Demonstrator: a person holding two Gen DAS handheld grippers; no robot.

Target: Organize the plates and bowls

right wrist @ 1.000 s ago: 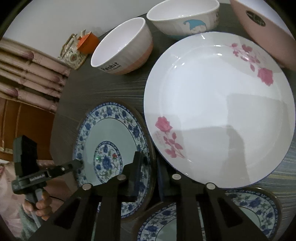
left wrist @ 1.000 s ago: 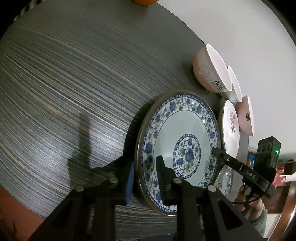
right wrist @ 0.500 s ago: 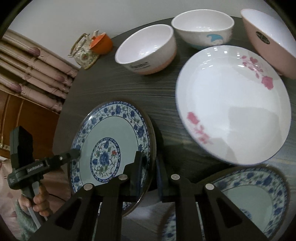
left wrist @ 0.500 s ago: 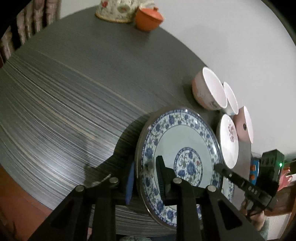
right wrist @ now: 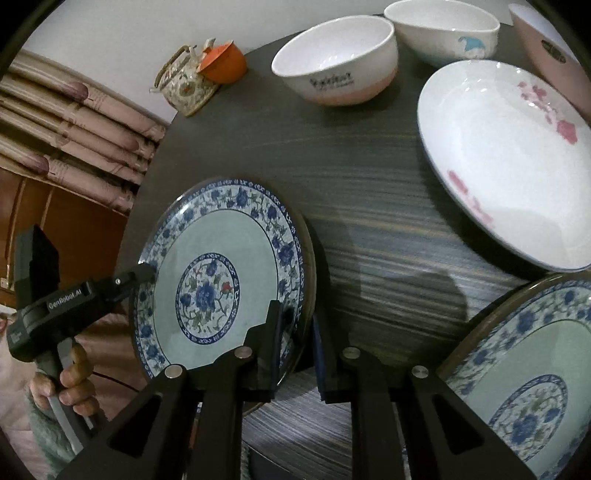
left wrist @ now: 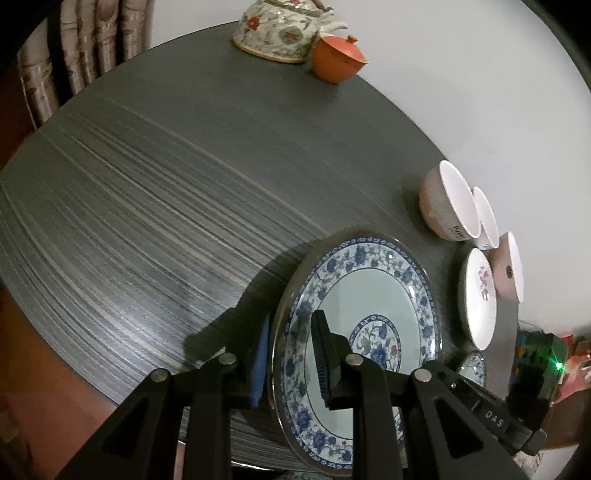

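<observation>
Plate (left wrist: 354,332) fills the lower middle of my left wrist view: blue-flowered, tipped up off the counter (left wrist: 147,206), its rim pinched in my left hand-held gripper (left wrist: 291,354), one pad behind the rim and one on the face. The jaws are nearly closed on that rim. Past the plate's far edge sit two bowls (left wrist: 448,212), a pink-flowered plate (left wrist: 478,295) and a pink bowl (left wrist: 511,271), close together by the wall. A teapot (left wrist: 280,33) and an orange cup (left wrist: 338,57) stand well apart at the far edge.

From the right wrist view, my right hand-held gripper (right wrist: 295,336) clamps the opposite rim of the same plate, jaws almost fully closed on it. So both grippers carry it between them, clear of the counter. A second blue plate (right wrist: 524,380) lies flat at lower right, and the rose plate lies beyond it.

I judge this as the carry step: the lifted plate is heading for a stack. Next I need to bring it level over the second blue plate, centre it, lower both sides together, then ease the jaws off without letting either rim slip first.
</observation>
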